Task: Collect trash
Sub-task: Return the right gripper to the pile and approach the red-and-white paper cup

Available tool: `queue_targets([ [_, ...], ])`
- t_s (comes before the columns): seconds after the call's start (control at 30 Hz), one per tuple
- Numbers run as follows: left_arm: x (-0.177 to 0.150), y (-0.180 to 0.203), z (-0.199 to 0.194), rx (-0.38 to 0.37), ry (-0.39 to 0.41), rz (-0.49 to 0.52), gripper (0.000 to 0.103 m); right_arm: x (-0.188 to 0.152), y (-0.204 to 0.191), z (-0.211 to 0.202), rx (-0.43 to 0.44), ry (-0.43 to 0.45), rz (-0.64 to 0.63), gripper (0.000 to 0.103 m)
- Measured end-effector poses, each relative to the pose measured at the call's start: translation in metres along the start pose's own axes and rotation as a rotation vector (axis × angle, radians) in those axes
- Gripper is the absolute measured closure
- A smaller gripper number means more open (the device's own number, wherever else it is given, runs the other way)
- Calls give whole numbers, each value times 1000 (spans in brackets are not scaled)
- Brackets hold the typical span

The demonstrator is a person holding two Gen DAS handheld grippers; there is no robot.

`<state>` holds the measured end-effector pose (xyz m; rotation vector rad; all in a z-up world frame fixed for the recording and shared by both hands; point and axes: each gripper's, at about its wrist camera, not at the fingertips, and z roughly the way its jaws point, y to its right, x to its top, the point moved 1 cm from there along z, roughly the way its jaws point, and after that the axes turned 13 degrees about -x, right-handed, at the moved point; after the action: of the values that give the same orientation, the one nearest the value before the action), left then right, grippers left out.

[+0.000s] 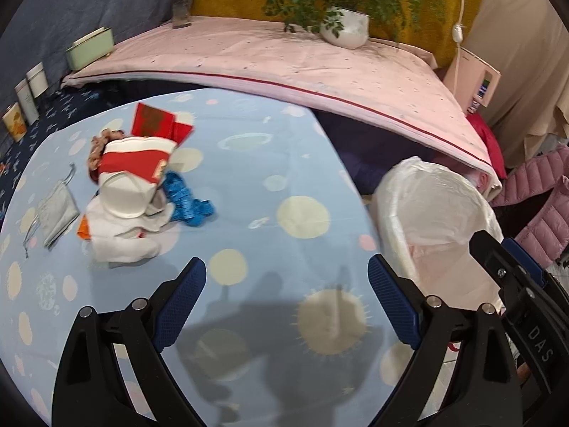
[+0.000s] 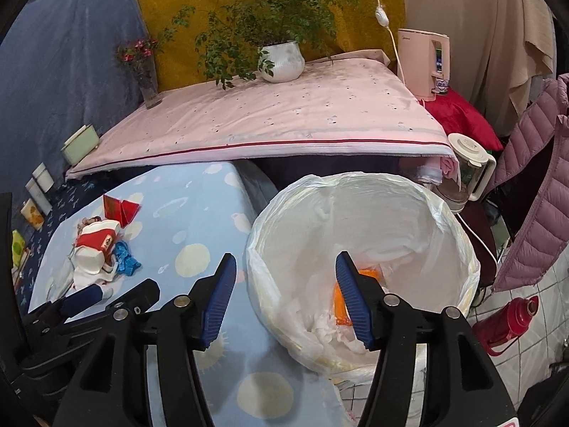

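Note:
A pile of trash lies on the blue dotted tablecloth (image 1: 284,178): a red-and-white paper cup (image 1: 131,163), crumpled white tissue (image 1: 124,242), a blue wrapper (image 1: 188,203), a red envelope (image 1: 156,122) and an orange scrap (image 1: 83,229). My left gripper (image 1: 286,277) is open and empty above the cloth, right of the pile. My right gripper (image 2: 286,274) is open and empty over the rim of the white-lined trash bin (image 2: 444,213), which holds an orange wrapper (image 2: 339,302) and tissue. The bin also shows in the left wrist view (image 1: 426,195).
A grey drawstring pouch (image 1: 57,210) lies left of the pile. Behind is a pink-covered raised surface (image 1: 284,60) with a potted plant (image 1: 345,25) and a vase (image 1: 183,3). A red thermos (image 2: 512,320), a blender (image 2: 466,170) and a pink jacket (image 2: 533,185) are right of the bin.

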<state>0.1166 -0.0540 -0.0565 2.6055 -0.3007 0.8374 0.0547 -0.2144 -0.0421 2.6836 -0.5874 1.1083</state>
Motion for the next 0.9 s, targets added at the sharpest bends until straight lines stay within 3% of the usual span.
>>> queue_targets([
  [0.27,-7,-52,-13,55,17,-93,15,-8,-42,-3,42,-7,-69,41],
  [0.9,-23,-193,-50,192,63,-339,15,-34,-160,-8,161,-43,-264,41],
])
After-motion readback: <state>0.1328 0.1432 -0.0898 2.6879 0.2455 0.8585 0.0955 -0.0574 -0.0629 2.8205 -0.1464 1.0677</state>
